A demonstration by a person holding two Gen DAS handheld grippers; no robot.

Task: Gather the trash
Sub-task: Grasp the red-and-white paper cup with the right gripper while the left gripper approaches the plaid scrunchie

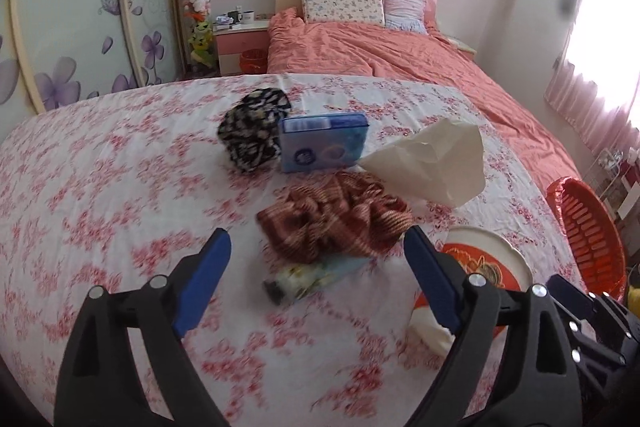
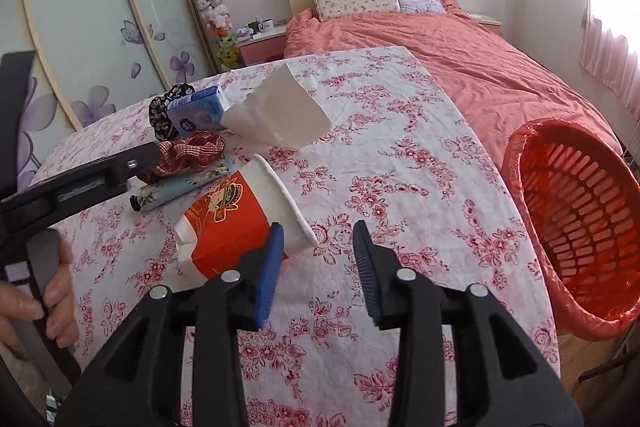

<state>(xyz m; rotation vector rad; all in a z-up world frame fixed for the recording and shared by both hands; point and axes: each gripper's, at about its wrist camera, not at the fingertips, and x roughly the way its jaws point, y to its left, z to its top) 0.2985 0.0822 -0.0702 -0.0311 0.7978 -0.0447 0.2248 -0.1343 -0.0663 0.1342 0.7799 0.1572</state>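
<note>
My left tongs (image 1: 316, 259) gape wide over scrunchie (image 1: 336, 219); right tongs (image 2: 318, 247) part-open, empty beside cup (image 2: 240, 223); bin (image 2: 580, 227) waits near.

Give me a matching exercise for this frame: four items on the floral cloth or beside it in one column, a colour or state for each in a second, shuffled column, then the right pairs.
Things:
1. paper cup
2. tissue
3. waste basket
4. small box

Descriptions:
A. blue, standing on its edge
B. orange-red, lined with a bag, past the edge of the cloth
C. red and white, crushed, lying on its side
D. cream, crumpled into a peak

Pairs: 1-C, 2-D, 3-B, 4-A
</note>
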